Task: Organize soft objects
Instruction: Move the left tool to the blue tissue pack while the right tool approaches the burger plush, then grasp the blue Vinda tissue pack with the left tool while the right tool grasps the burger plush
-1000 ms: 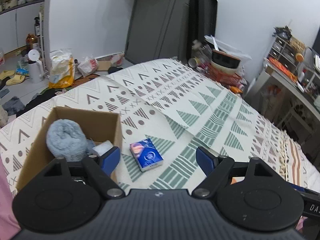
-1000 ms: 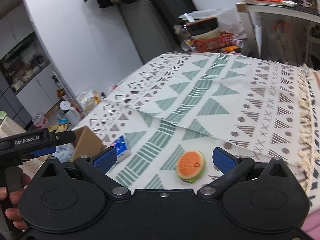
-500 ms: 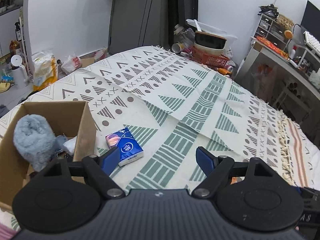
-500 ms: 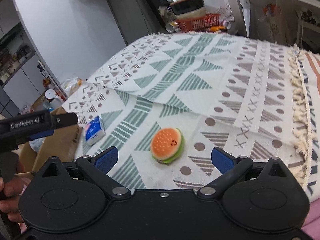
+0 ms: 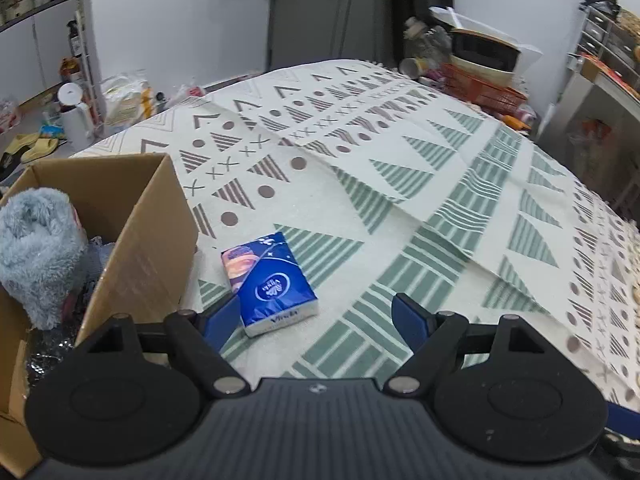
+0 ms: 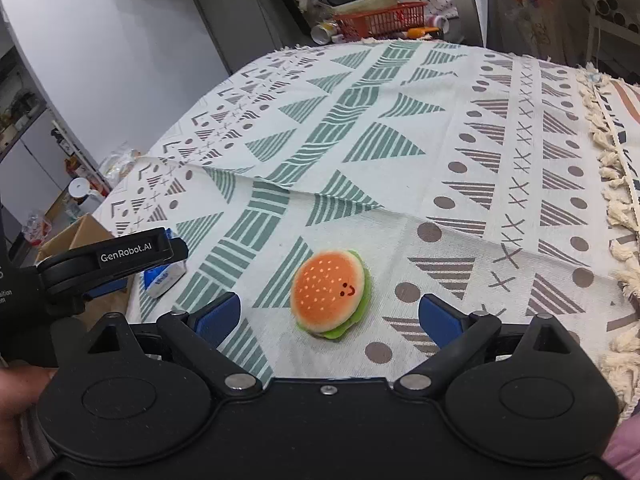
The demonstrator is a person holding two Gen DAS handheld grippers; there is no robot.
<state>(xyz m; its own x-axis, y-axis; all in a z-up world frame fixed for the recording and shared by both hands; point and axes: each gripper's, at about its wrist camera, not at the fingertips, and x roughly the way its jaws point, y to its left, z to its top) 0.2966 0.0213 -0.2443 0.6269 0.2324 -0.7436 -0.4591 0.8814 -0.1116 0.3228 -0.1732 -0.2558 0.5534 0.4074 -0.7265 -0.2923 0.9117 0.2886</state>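
In the left wrist view, the cardboard box sits at the far left on the patterned blanket, with a fluffy grey-blue plush inside it. Just right of the box lies a blue tissue pack; its front edge carries a blue brand word, too small to read surely. The left gripper is spread wide and empty, its left pad just beside the pack's near corner. A second ago the pack lay further ahead between the fingers and the box filled more of the view; now the camera is closer to the pack.

In the right wrist view, the left gripper's side at the left edge reads "GenRobot.AI", with a hand below it. The burger plush, orange bun with a small smiling face, lies on the blanket between the fingers of the right gripper, whose jaws are spread wide, touching nothing. Earlier the plush lay further ahead and looked smaller.
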